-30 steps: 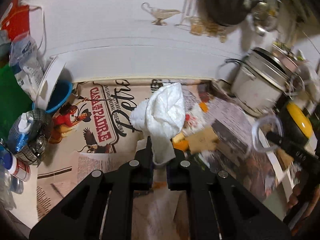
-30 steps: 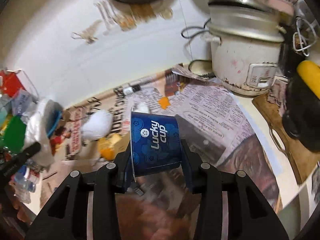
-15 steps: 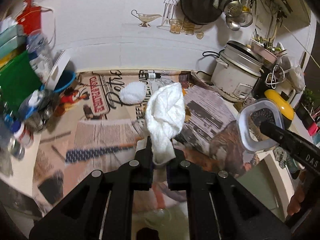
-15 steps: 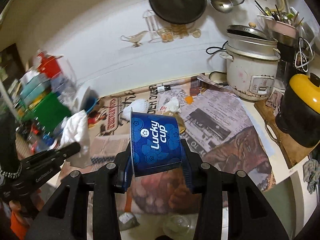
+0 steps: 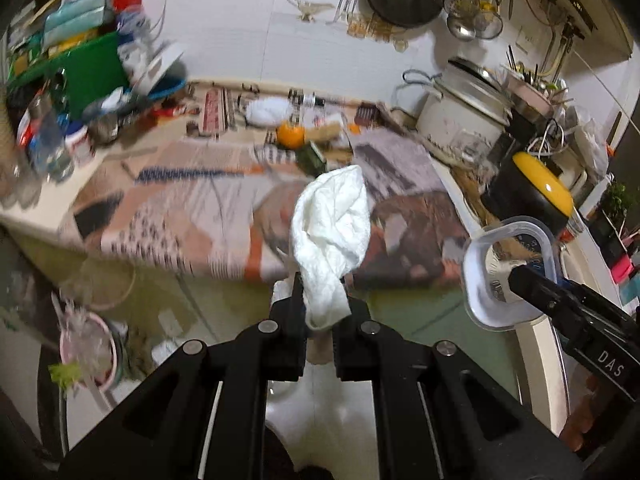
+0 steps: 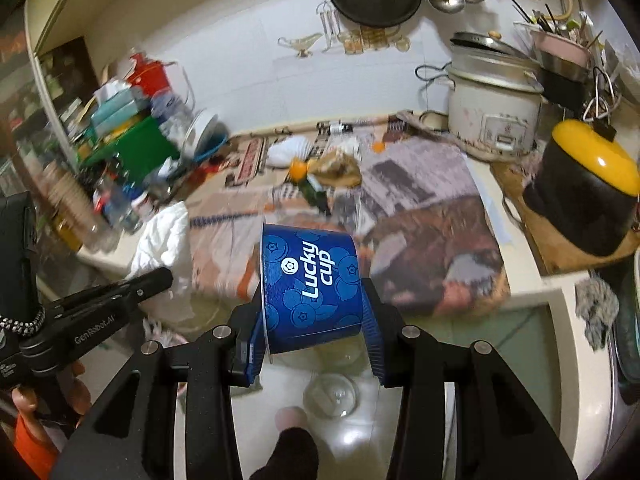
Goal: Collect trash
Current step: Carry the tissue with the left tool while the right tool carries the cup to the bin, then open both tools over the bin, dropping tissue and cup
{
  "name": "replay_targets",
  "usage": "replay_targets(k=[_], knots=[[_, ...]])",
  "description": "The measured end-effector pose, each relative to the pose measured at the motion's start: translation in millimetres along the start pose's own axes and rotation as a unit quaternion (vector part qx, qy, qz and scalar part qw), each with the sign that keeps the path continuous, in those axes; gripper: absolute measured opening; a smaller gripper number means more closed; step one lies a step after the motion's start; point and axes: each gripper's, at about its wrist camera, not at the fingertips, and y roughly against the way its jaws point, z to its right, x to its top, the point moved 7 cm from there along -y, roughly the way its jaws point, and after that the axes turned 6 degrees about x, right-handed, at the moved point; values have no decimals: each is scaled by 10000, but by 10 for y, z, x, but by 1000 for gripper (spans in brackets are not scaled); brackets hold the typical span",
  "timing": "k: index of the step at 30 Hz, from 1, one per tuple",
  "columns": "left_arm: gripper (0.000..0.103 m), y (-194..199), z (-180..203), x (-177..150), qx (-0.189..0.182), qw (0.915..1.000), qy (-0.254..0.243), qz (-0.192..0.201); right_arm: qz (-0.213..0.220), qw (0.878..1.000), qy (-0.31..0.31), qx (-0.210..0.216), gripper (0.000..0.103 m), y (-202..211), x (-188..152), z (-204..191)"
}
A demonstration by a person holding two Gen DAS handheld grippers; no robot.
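My left gripper (image 5: 320,312) is shut on a crumpled white paper towel (image 5: 332,236) and holds it in the air in front of the counter edge. My right gripper (image 6: 312,320) is shut on a blue "Lucky cup" cup (image 6: 310,284), also off the counter; the cup (image 5: 508,272) shows at the right of the left wrist view, open end facing the camera. The towel also shows in the right wrist view (image 6: 164,240). More trash lies at the back of the newspaper-covered counter (image 6: 420,216): a white wad (image 6: 286,150), an orange peel (image 6: 298,168) and brown paper (image 6: 336,166).
A rice cooker (image 6: 492,112) and a black pot with a yellow lid (image 6: 584,188) stand at the right. Bottles, a green board (image 6: 128,148) and boxes crowd the left. A pink bin (image 5: 90,350) stands on the floor at lower left. A glass jar (image 6: 330,394) sits on the floor below.
Both grippers have pulled back from the counter and now hang past its front edge, still holding the towel and the cup. The floor and the pink bin have come into view.
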Motion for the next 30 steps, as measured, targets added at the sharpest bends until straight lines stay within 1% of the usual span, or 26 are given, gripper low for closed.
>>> replay_targets(k=[4,6,8,11,13,14,17,21,26,30], knots=[[9,-44,28,-279,-2,9995,40,-298,-202,9997,-30,95,38,-9,-215,-3],[9,-142,11,-407,27,9990,10,-452,-290,9996,-26,60,38,-60,-340,15],[9,-323,-20,-542,5,9977,1,-673,-414,9991,-115,30,38,-174,-479,54],[9,-644,-94,-729,-41,9955,-78,-946,-652,9972,-353,-61,38,-456,-714,177],[9,-888,-151,-862,-51,9937,-192,-1104,-872,9943,-591,-148,38,-744,-913,295],[9,-1046,-191,-941,-86,9924,-254,-1205,-940,9930,-685,-188,38,-843,-994,354],[9,-1534,-314,-1194,-156,9881,-437,-1464,-1123,9880,-999,-355,38,-1308,-1317,528],[9,-2204,-505,-1586,-202,9828,-462,-1776,-1280,9808,-1369,-531,38,-1915,-1743,709],[9,-3083,-737,-2220,-274,9754,-473,-2136,-1463,9725,-1702,-619,38,-2739,-2328,922],[9,-3734,-933,-2752,-394,9685,-306,-2439,-1598,9691,-1774,-616,38,-3298,-2766,1062]])
